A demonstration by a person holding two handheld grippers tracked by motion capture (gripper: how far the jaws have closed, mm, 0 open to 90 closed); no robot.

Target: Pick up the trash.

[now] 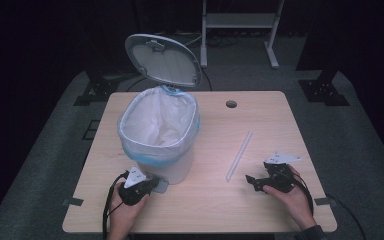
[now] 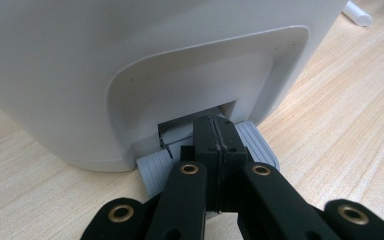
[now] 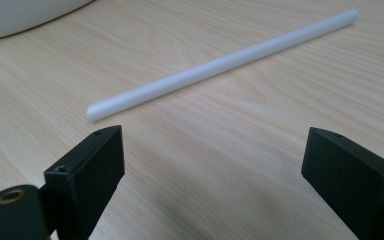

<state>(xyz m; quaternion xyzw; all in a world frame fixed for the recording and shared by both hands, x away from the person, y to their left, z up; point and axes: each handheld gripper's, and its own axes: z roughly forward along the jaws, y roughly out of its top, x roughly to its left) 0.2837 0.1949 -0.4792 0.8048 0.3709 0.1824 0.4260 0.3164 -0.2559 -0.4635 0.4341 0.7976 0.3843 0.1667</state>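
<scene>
A white pedal bin (image 1: 165, 150) stands on the left half of the wooden table (image 1: 205, 210), its lid (image 1: 162, 60) tipped up and a white liner with a blue rim (image 1: 157, 122) inside. My left gripper (image 1: 152, 186) is shut, with nothing between its jaws. Its tips (image 2: 215, 125) rest on the grey ribbed pedal (image 2: 260, 142) at the foot of the bin (image 2: 130, 60). A long white tube (image 1: 239, 156) lies flat on the table to the right. My right gripper (image 1: 252, 181) is open, low over the wood, just short of the tube's (image 3: 220, 65) near end, its jaws (image 3: 215, 145) apart and empty.
A round cable hole (image 1: 231, 104) sits near the table's far edge. A white metal stand (image 1: 240, 20) is on the floor behind the table. The bin's lower edge (image 3: 20, 15) shows at the top left of the right gripper view.
</scene>
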